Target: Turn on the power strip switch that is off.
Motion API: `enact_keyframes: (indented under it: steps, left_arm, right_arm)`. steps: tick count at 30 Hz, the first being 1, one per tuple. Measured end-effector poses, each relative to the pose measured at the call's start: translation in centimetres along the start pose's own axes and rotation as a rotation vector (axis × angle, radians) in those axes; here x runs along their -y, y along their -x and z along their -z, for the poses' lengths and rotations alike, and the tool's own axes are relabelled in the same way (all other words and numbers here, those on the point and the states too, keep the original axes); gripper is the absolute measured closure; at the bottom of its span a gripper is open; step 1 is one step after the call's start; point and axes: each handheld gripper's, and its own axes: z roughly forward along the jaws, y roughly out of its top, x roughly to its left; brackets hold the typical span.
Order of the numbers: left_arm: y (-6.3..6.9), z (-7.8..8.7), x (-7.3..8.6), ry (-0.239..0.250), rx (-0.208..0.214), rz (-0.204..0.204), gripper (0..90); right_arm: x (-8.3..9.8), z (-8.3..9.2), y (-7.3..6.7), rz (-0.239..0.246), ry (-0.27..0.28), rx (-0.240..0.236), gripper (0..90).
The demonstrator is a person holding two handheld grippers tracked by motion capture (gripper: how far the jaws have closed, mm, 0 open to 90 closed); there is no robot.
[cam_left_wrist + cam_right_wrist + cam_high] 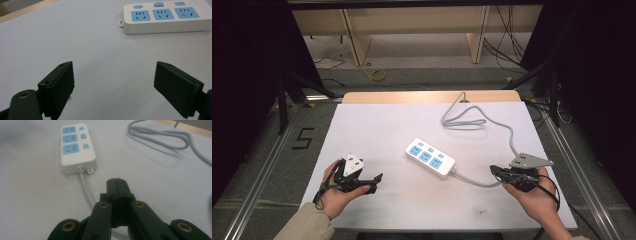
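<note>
A white power strip (430,157) with three blue sockets lies near the middle of the white table (377,125), its long axis running diagonally from far-left to near-right. Its grey cable (472,181) leaves the near-right end, curves toward the right side of the table, then loops back at the far edge.

The right gripper (498,171) sits just beside that cable, jaws pressed together with nothing between them; the right gripper view shows the cable passing close alongside the closed jaws — touching or apart cannot be told. The strip's cable end lies straight ahead of this gripper.

The left gripper (374,179) rests on the near-left, jaws spread wide and empty, pointing toward the strip's long side and standing well apart from it.

Judgement: the right gripper is nearer the cable end — the left faces the strip's body.
</note>
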Motion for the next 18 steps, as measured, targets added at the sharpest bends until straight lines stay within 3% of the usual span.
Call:
enact_keyframes:
  steps: [18]
  left_arm:
    - [0.1,0.1,0.1,-0.001,-0.009,-0.002,16.2]
  right_arm:
    - [-1.6,-0.9,-0.4,0.03,0.001,-0.024,90.0]
